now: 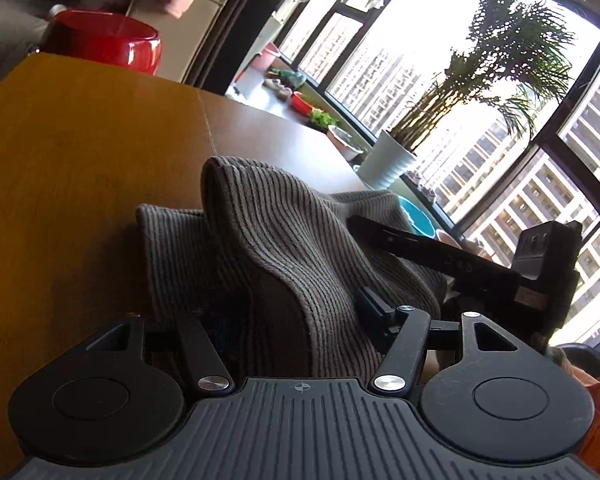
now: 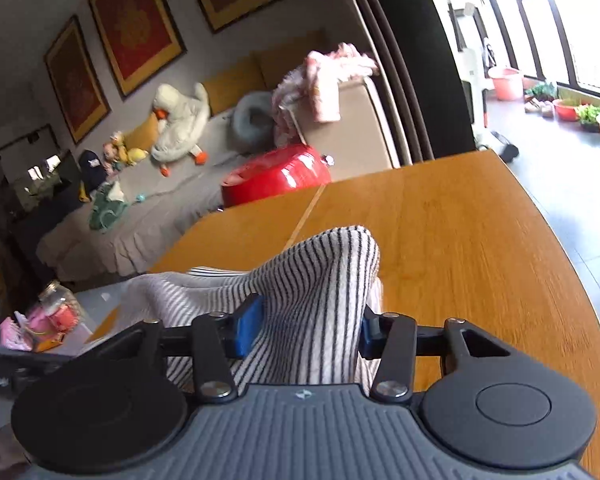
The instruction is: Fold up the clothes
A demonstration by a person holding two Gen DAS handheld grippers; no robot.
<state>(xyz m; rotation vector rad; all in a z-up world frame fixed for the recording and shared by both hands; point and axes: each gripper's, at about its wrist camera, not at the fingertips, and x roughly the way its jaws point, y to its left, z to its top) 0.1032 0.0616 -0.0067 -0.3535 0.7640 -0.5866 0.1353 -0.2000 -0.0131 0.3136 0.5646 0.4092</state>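
Note:
A striped knit garment (image 1: 268, 240) bunches up over the wooden table (image 1: 80, 160), looking grey-brown against the window light. My left gripper (image 1: 296, 312) is shut on a thick fold of it, and the cloth hides the fingertips. The other gripper's black body (image 1: 500, 272) shows at the right, above the same cloth. In the right wrist view the garment (image 2: 316, 280) reads white with dark stripes. My right gripper (image 2: 308, 328) is shut on a raised fold, with its blue pads (image 2: 250, 326) pressing on either side. The fold stands up above the table (image 2: 460, 240).
A red round stool or tub (image 1: 104, 40) stands past the table's far edge. A potted palm in a white pot (image 1: 388, 160) and floor plants sit by the window. A sofa with toys (image 2: 180, 120) lies beyond. The table's rounded edge (image 2: 580, 300) curves at the right.

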